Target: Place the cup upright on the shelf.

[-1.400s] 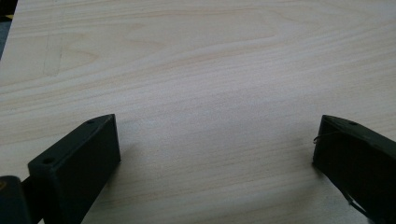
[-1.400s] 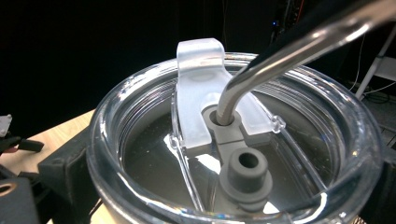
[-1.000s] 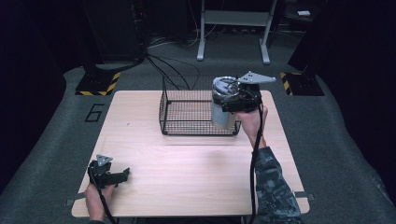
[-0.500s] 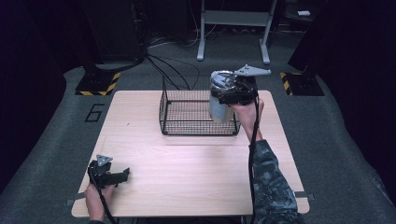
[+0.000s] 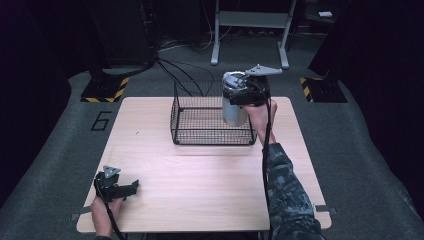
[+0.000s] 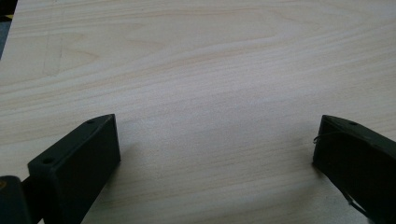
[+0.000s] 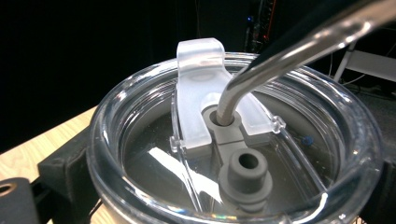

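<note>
Now right hand-held gripper (image 5: 240, 95) clamping tumbler (image 5: 233, 102) over wire basket (image 5: 212, 122), left idle.

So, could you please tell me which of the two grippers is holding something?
The right gripper, raised over the wire basket, is shut on the tumbler. The left gripper rests open on the table, with bare wood between its fingers.

1. Wire basket (image 5: 212, 120) stands at the far middle of the surface (image 5: 210, 185), open at the top; its walls block entry from the sides.
2. Tumbler (image 5: 234, 102), clamped in the right tool (image 5: 247, 92), hangs over the basket's right end, occupying that part of the opening.
3. Near half of the surface lies bare; the left tool (image 5: 116, 186) rests at the near-left corner, jaws apart.
</note>
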Motion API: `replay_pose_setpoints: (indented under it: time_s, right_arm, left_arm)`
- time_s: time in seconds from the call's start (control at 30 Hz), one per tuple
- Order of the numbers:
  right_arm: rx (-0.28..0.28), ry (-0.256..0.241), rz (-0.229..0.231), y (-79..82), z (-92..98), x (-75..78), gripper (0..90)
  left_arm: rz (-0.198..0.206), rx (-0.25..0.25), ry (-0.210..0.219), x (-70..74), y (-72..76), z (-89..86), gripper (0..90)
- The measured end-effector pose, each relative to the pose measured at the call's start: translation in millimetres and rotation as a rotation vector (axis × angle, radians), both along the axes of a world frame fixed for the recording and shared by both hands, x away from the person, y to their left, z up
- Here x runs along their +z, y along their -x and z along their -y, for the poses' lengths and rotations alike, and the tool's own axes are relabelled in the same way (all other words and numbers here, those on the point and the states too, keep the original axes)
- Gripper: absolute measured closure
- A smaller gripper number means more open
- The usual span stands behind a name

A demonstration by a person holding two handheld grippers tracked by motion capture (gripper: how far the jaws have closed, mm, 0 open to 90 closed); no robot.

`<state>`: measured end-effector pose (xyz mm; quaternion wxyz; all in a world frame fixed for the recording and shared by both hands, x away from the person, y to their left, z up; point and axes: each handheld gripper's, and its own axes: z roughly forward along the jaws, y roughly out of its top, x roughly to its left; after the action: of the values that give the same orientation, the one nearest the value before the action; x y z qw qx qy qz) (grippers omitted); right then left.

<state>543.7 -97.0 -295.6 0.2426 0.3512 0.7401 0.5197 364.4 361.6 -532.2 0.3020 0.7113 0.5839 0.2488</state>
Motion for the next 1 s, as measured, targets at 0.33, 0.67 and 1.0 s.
replay_pose_setpoints:
  time_s: [0.33, 0.67, 1.0]
  right_arm:
    - [-0.039, 0.023, -0.035, -18.2, -7.5, -13.5, 3.2]
    - [-0.065, 0.035, -0.05, -32.5, -14.1, -27.7, 3.2]
    - [-0.073, 0.045, -0.085, -45.3, -20.2, -43.7, 3.2]
  left_arm:
    - [0.006, 0.005, 0.001, -0.5, -0.1, 0.4, 0.4]
    - [-0.002, -0.006, -0.01, 0.1, 0.2, -0.5, 0.4]
    - [-0.006, -0.009, -0.01, 0.5, 0.3, -0.7, 0.4]
